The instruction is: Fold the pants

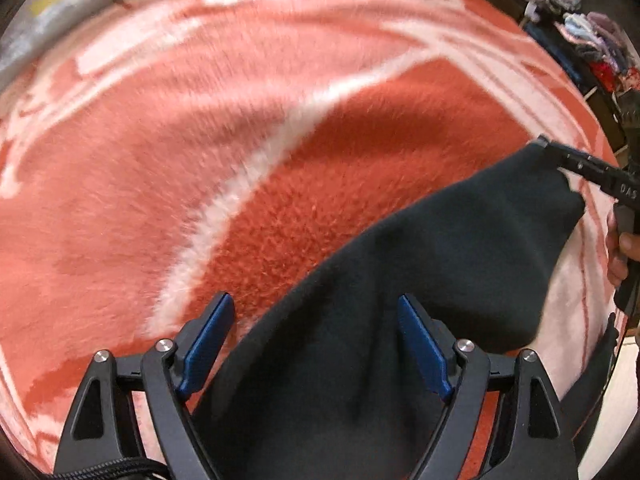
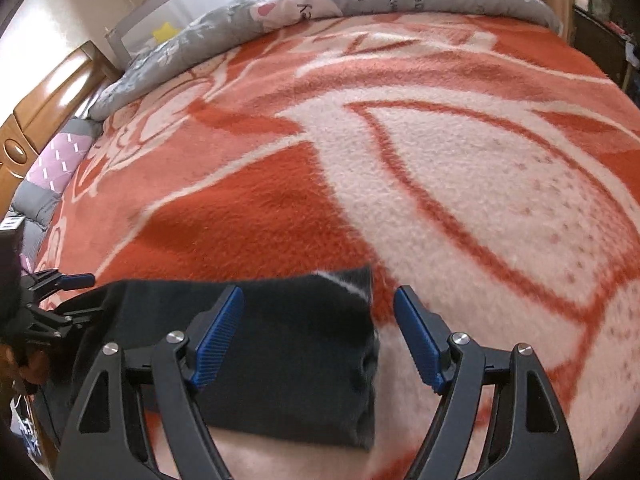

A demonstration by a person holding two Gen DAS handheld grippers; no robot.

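Dark, nearly black pants (image 1: 440, 260) lie in a folded band across a red and cream blanket (image 1: 160, 160). My left gripper (image 1: 316, 304) hovers over one end of the band, open, with cloth below and between the blue pads but not pinched. A finger (image 1: 576, 164) of the other gripper touches the pants' far corner. In the right wrist view my right gripper (image 2: 319, 294) stands open over the pants (image 2: 288, 360), whose right edge runs between its jaws. The left gripper's fingers (image 2: 78, 280) show at the pants' left end.
The blanket (image 2: 440, 160) covers a bed. A grey printed quilt (image 2: 360, 0) is bunched along the far side, with a wooden headboard (image 2: 48, 92) at left. Shelves with clutter (image 1: 592, 40) stand beyond the bed's right edge. A hand (image 1: 624, 248) holds the right gripper's handle.
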